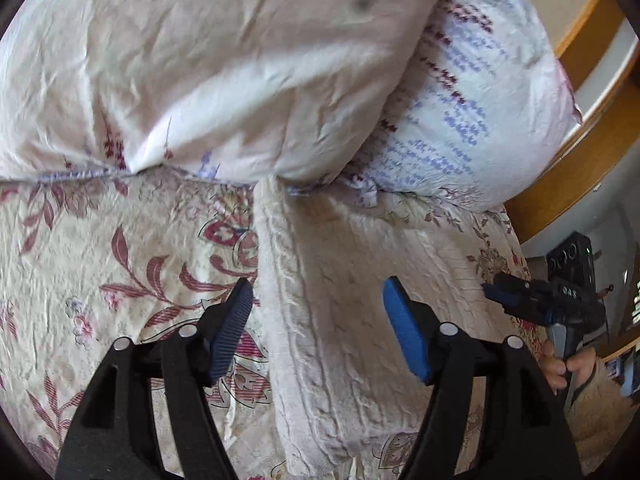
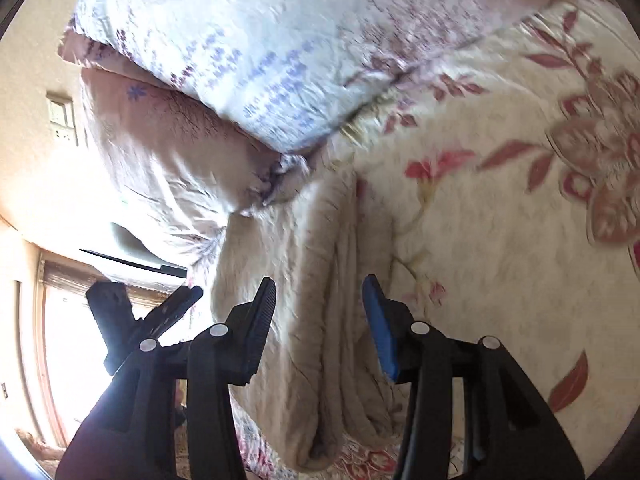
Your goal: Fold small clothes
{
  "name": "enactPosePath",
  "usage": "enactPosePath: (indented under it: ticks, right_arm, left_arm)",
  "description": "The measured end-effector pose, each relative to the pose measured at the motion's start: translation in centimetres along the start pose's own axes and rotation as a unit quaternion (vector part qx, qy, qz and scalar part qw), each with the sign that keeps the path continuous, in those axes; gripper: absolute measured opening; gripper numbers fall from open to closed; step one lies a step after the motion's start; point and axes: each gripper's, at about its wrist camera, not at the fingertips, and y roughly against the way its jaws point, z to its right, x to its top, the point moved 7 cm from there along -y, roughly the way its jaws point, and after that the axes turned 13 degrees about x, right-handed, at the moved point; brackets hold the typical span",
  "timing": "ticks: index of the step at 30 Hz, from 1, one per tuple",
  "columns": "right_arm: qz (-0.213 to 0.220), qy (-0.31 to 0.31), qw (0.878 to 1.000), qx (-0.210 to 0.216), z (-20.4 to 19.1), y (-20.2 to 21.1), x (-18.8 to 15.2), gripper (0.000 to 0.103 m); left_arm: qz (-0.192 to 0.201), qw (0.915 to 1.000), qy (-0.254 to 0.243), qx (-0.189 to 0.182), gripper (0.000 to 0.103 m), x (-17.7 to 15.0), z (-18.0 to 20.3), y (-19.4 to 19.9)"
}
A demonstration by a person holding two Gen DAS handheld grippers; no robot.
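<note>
On the flowered bedspread (image 1: 100, 240), below the pillows (image 1: 200, 80), lies a folded cream knit sweater (image 1: 340, 300): soft, limp, light. Both grippers, left (image 1: 316, 328) and right (image 2: 320, 320), hover released and empty; grasp its corners.

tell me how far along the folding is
Done, it seems: the knit garment lies on the bedspread as a long narrow strip, sides apparently folded in, its far end by the pillows. In hand: nothing; the left tongs and right tongs are open above it, pads clear of the cloth. Left: probably folding the strip across its length.
</note>
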Motion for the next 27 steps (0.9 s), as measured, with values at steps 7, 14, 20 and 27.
enactPosePath:
  ticks: [7,14,20,27]
  right_arm:
    - [-0.038,0.009,0.998,-0.049,0.5,-4.0,0.4,0.012]
    - [-0.003,0.003,0.996,-0.086,2.1,-1.0,0.3,0.008]
    - [0.001,0.011,0.994,-0.107,2.5,-3.1,0.8,0.008]
    - [0.009,0.039,0.994,-0.097,0.1,-2.4,-0.3,0.02]
  left_arm:
    - [-0.01,0.9976,-0.063,-0.026,0.073,-2.3,6.0,-0.6]
    - [-0.034,0.9936,-0.108,-0.01,0.073,-4.9,8.0,-2.4]
    - [-0.041,0.9879,-0.146,0.031,0.075,-6.2,8.7,-3.6]
    - [-0.026,0.9799,-0.181,0.081,0.084,-6.6,9.8,-3.8]
